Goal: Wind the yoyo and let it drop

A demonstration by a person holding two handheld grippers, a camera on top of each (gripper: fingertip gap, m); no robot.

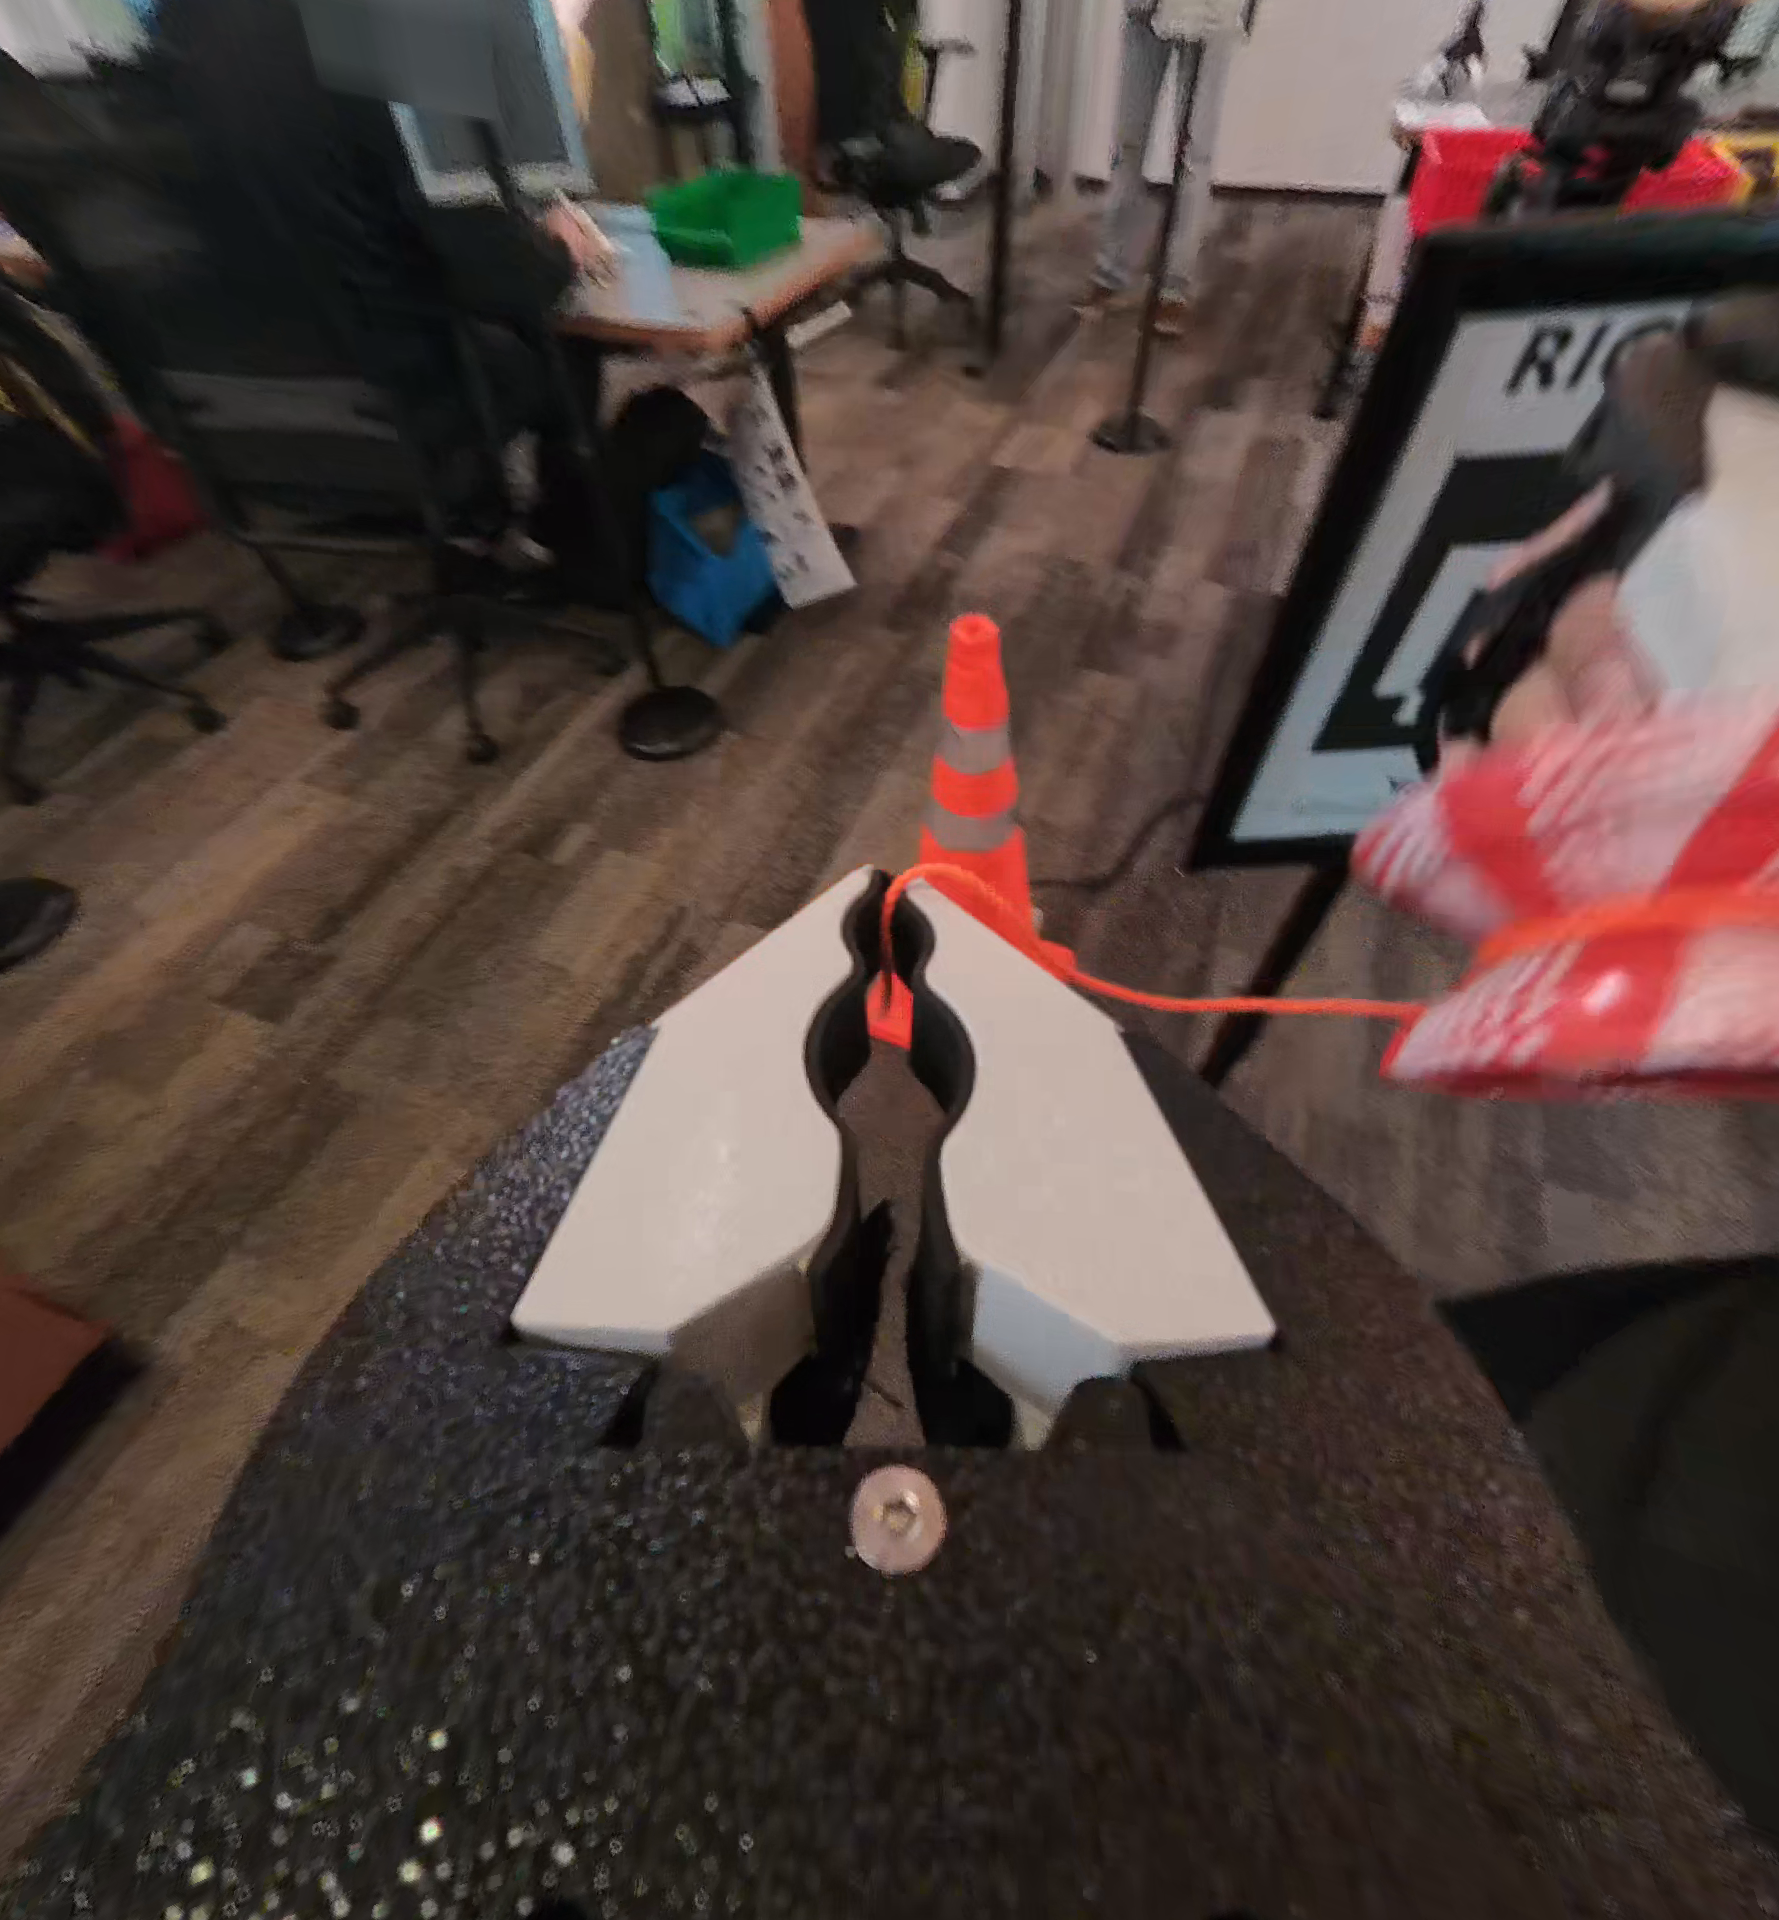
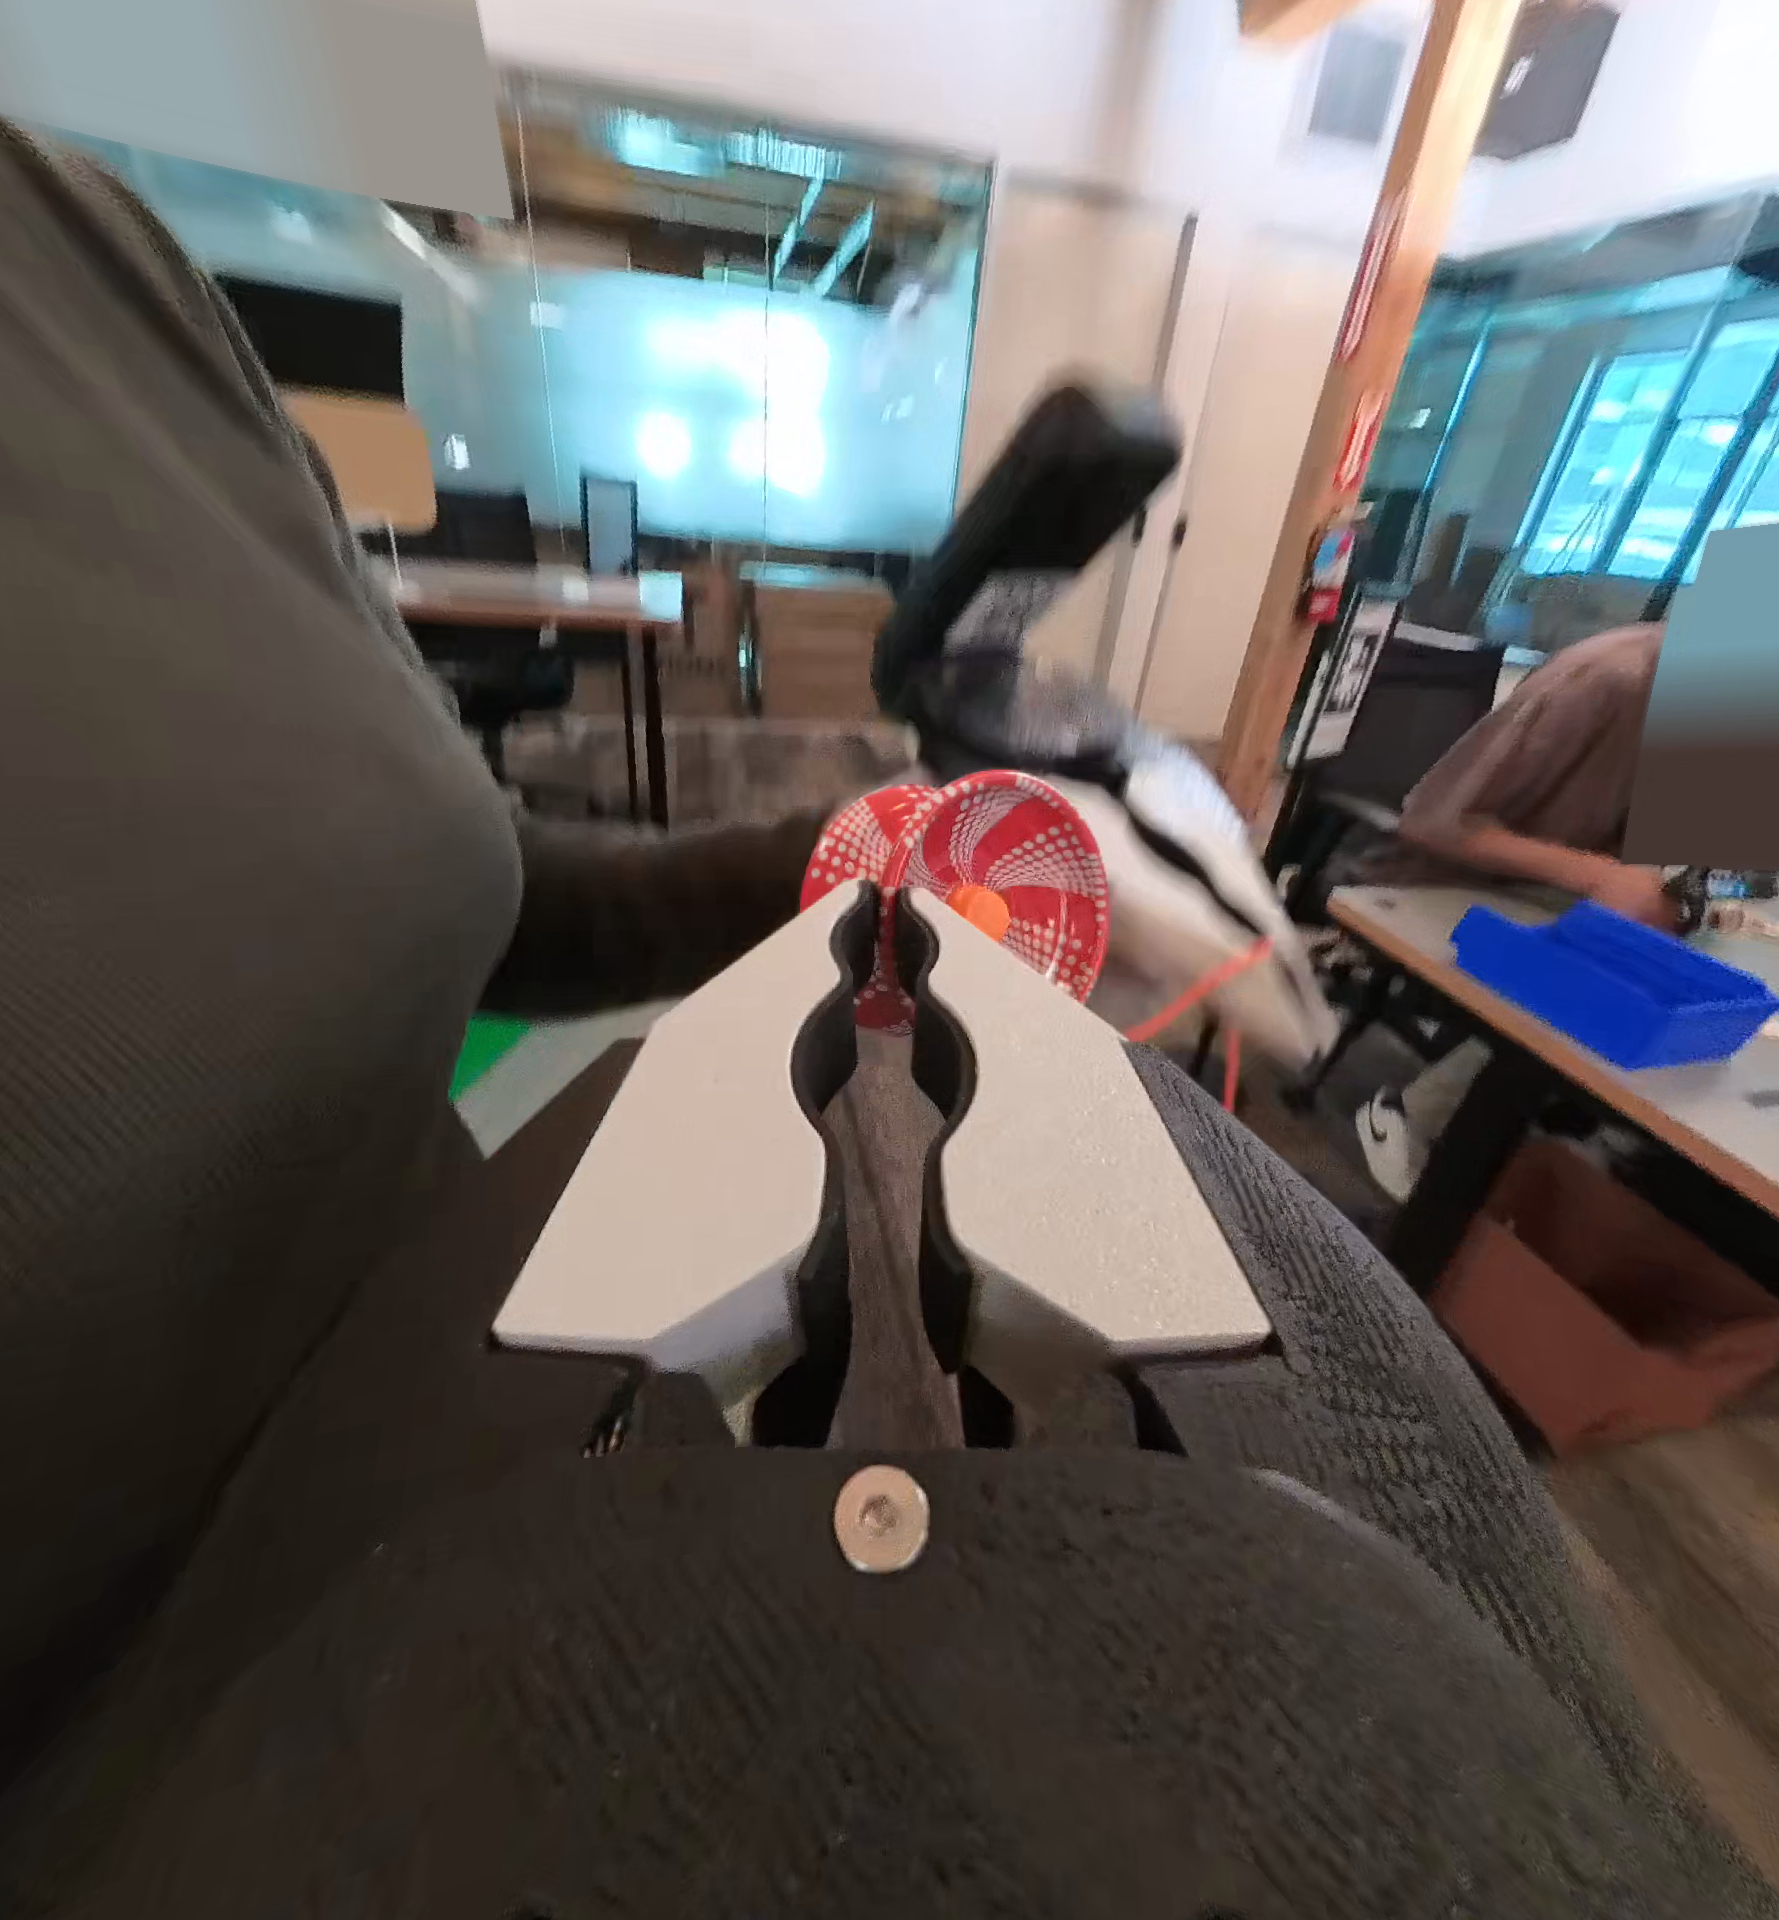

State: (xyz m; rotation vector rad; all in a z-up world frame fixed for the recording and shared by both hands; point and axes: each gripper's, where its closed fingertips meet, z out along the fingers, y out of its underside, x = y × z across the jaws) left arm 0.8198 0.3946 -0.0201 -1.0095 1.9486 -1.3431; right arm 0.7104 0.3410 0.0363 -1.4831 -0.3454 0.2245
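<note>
Cone point(image 1: 976, 769) beyond left tongs point(image 1: 895, 894), signboard point(image 1: 1436, 540) right

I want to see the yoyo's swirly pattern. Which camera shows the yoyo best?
The right wrist view: the yoyo is sharp and centred there, its dotted red-and-white swirl clear just past the right gripper, whose jaws pinch its rim. In the left wrist view it is a blurred red shape at the right edge.

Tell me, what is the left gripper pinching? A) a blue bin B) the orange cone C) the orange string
C: the left gripper is shut on the orange string, which runs across to the red and white yoyo; the orange cone stands on the floor beyond.
</note>
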